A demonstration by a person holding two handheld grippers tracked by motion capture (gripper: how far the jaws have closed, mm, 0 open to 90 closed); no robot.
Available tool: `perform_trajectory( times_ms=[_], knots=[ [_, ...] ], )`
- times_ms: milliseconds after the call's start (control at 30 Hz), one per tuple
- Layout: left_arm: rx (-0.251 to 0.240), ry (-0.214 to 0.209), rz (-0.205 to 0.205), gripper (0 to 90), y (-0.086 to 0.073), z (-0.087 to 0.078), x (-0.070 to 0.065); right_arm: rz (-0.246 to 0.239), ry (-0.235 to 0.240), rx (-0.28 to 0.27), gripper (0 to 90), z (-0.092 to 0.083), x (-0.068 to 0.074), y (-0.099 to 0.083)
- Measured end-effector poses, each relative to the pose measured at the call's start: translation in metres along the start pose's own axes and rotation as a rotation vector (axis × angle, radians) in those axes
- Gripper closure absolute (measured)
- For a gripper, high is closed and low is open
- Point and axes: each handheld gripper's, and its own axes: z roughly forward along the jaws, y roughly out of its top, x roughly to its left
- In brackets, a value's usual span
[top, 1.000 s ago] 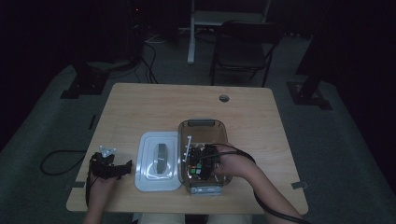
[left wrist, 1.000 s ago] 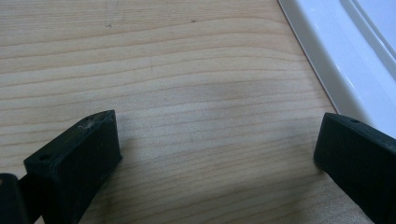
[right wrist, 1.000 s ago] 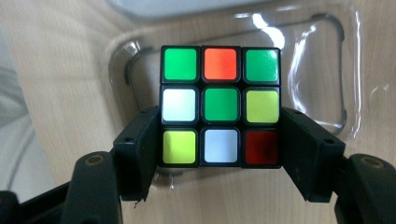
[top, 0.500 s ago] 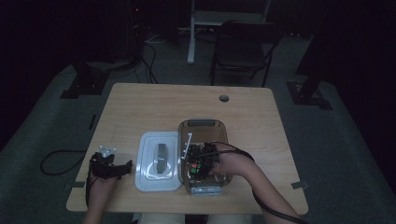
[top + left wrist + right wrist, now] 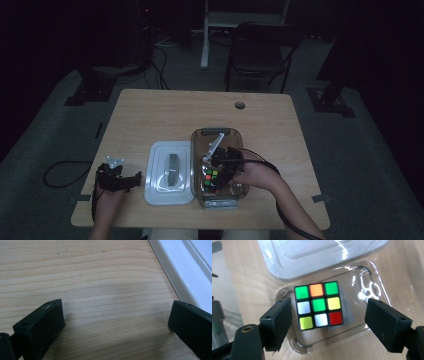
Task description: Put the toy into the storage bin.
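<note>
Wooden counter [image 5: 150,110], dim room: right hand-held gripper [image 5: 328,322] hangs spread around the Rubik's cube [image 5: 319,305] inside the clear container [image 5: 200,137] near the front edge. Left hand-held gripper [image 5: 117,322] rests spread beside the white lid [image 5: 190,272], probably parked out of the way.

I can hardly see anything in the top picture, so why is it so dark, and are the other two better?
High view: dim, the room behind the light wooden table nearly black. Right gripper view: bright and sharp on the multicoloured puzzle cube, with white glare streaks on the clear plastic box. Left gripper view: evenly lit wood grain, soft shadows near the black tongs.
</note>
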Motion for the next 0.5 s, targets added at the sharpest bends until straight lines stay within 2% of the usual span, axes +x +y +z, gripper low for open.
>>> perform_trajectory(
  times_ms=[200, 233, 300, 500],
  knots=[
    [0.0, 0.0, 0.0, 1.1, 0.0, 0.0, 0.0, 0.039, 0.0, -0.082, 20.6, -0.008, -0.002, -0.011],
    [0.0, 0.0, 0.0, 1.1, 0.0, 0.0, 0.0, 0.039, 0.0, -0.082, 20.6, -0.008, -0.002, -0.011],
    [0.001, 0.0, 0.001, 1.1, 0.0, 0.0, 0.0, 0.056, -0.015, -0.138, 19.9, -0.014, -0.003, -0.016],
    [0.0, 0.0, 0.0, 1.1, 0.0, 0.0, 0.0, 0.106, -0.044, -0.245, 19.8, -0.026, -0.006, -0.028]
  ],
)
